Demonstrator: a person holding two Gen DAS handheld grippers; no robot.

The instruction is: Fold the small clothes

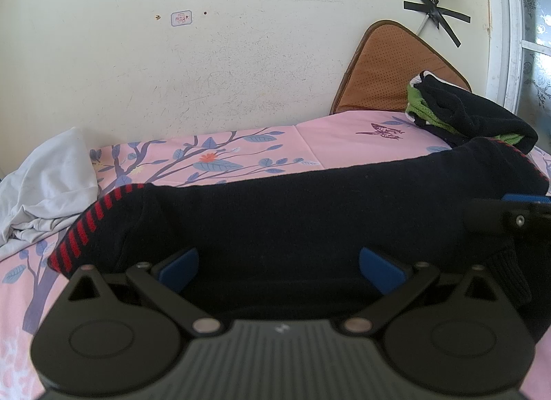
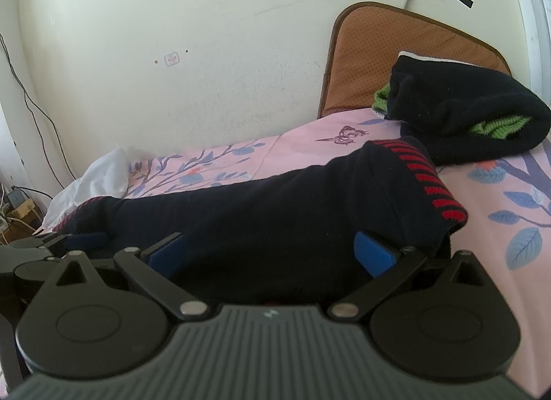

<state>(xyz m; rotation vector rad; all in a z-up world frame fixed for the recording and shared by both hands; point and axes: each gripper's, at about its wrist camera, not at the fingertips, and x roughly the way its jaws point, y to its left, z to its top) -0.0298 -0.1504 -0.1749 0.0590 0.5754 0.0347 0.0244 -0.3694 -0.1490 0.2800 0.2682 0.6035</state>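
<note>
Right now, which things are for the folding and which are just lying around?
For the folding:
black garment with red-striped trim
left claw, open
right claw, open
black and green clothes pile

Just lying about:
white cloth
brown cushion
pink bedsheet

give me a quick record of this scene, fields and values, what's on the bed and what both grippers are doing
surface: bed with pink floral sheet
main garment: dark sweater with red striped cuffs, spread across the bed
left gripper: jaws open, at the sweater's near edge
right gripper: jaws open, at the same edge
other clothes: black and green pile at the far right; white cloth at the left
behind pile: brown cushion against the wall
</note>
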